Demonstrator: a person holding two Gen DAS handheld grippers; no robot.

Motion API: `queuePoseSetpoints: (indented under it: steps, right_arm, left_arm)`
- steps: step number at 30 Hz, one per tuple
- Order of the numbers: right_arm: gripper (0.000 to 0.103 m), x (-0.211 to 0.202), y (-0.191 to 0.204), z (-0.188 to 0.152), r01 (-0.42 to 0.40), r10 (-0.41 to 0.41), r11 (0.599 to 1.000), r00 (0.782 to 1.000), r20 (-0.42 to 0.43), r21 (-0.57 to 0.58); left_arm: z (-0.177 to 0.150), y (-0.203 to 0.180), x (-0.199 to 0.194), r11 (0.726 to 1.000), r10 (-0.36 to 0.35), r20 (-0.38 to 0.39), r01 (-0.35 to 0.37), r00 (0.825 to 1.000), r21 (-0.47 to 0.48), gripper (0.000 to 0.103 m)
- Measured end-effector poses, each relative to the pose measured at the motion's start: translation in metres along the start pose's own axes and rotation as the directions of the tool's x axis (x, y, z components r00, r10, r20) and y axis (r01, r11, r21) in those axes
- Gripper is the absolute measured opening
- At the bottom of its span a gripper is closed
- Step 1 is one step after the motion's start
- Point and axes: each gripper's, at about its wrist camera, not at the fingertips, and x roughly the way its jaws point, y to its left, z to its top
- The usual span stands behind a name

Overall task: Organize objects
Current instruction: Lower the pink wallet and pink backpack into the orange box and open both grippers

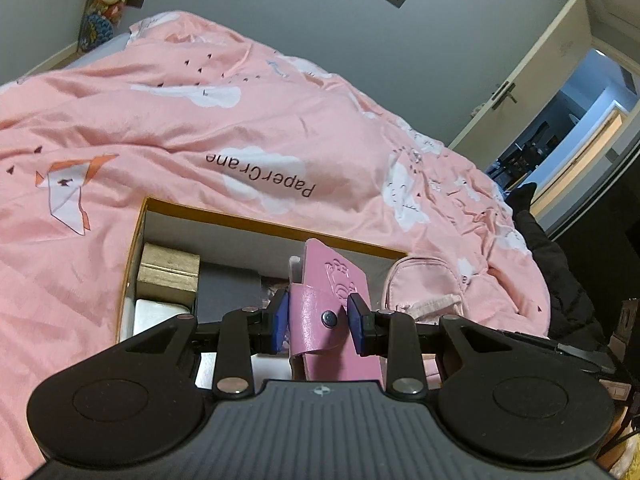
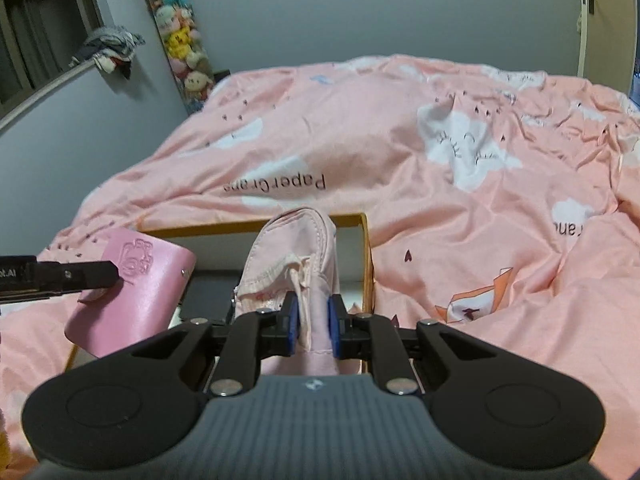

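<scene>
Gripping two items: our left gripper (image 1: 319,322) is clamped on the pink wallet (image 1: 332,304), our right gripper (image 2: 313,330) pinched tight on the pale pink pouch (image 2: 296,256). We hold both above the orange-rimmed box (image 1: 256,222) on the pink duvet (image 1: 160,112). Inside the box, at left: gold box (image 1: 168,272), white box (image 1: 154,314) just nearer. Plush toys (image 2: 180,40) hang on the far wall.

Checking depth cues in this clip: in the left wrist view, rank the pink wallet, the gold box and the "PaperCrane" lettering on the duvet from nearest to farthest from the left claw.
1. Pink wallet: clamped in the left claw itself.
2. Gold box: left of the claw, inside the orange-rimmed box.
3. "PaperCrane" lettering: on the duvet beyond the box's far rim.
</scene>
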Motion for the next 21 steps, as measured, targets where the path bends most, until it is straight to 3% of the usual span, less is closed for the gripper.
queuePoseSetpoints:
  steps: [5, 9, 13, 21]
  right_arm:
    - [0.016, 0.015, 0.002, 0.006, 0.031, -0.031, 0.999, 1.000, 0.000, -0.026]
    - [0.016, 0.040, 0.006, 0.007, 0.049, -0.052, 0.997, 0.997, -0.064, -0.056]
    - [0.016, 0.058, 0.022, 0.007, 0.096, -0.104, 0.988, 0.993, -0.055, -0.124]
    - [0.016, 0.020, 0.022, 0.015, 0.167, -0.156, 0.977, 0.984, 0.089, -0.134]
  left_arm:
    - [0.001, 0.008, 0.035, 0.999, -0.031, -0.052, 0.029, 0.998, -0.038, 0.035]
    - [0.000, 0.010, 0.047, 1.000, -0.009, -0.042, 0.009, 0.999, -0.023, 0.035]
    - [0.003, 0.019, 0.048, 1.000, 0.008, -0.036, -0.009, 0.999, -0.028, 0.035]
    - [0.002, 0.017, 0.079, 0.998, 0.003, -0.092, -0.009, 0.996, -0.068, 0.035]
